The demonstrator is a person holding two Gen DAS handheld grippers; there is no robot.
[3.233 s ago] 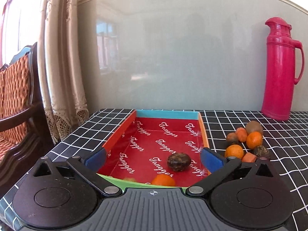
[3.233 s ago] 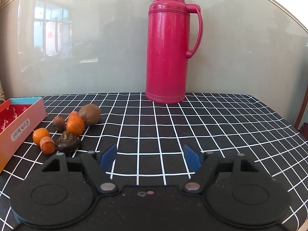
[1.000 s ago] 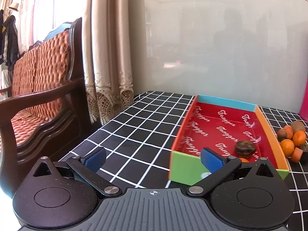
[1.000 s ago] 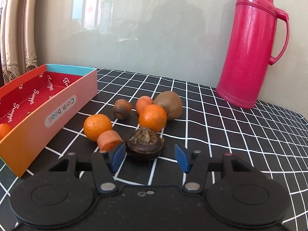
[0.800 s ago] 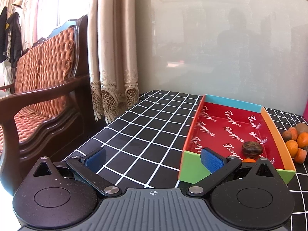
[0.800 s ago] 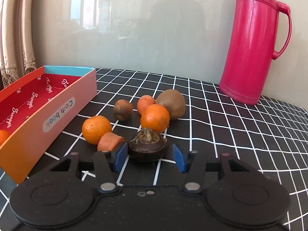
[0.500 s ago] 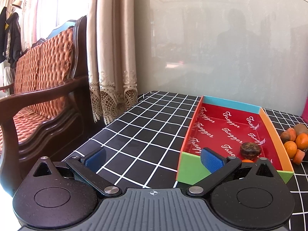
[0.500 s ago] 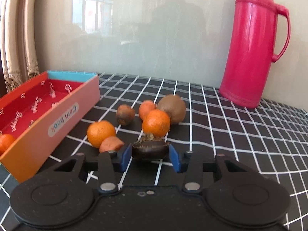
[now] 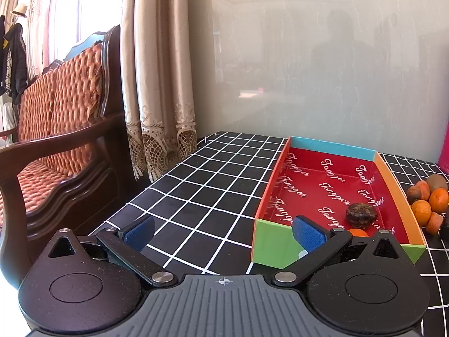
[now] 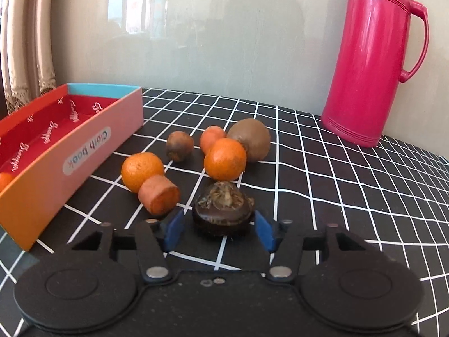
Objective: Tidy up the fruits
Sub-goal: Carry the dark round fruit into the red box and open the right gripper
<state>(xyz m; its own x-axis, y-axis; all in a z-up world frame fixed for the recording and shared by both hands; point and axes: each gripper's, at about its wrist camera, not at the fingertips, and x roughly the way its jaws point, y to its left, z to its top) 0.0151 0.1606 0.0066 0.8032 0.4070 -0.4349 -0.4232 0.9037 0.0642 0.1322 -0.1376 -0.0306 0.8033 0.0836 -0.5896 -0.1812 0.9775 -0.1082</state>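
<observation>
My right gripper (image 10: 220, 229) is shut on a dark brown chestnut-like fruit (image 10: 223, 207) and holds it a little above the table. Behind it lie a carrot piece (image 10: 159, 195), two oranges (image 10: 142, 170) (image 10: 225, 158), a small brown fruit (image 10: 179, 146), another carrot piece (image 10: 212, 137) and a kiwi (image 10: 251, 139). The red-lined box (image 10: 84, 151) stands to the left; in the left wrist view its green front wall (image 9: 273, 243) faces me, with a dark fruit (image 9: 361, 215) and an orange (image 9: 357, 233) inside. My left gripper (image 9: 223, 231) is open and empty, left of the box front.
A pink thermos (image 10: 373, 61) stands at the back right. The black checked tablecloth (image 9: 213, 185) ends at the left edge near a wooden sofa (image 9: 56, 146) and a curtain (image 9: 160, 84). A glossy wall (image 9: 322, 70) backs the table.
My right gripper has closed on the dark fruit and lifted it slightly. My left gripper has drifted a little, still open, left of the box.
</observation>
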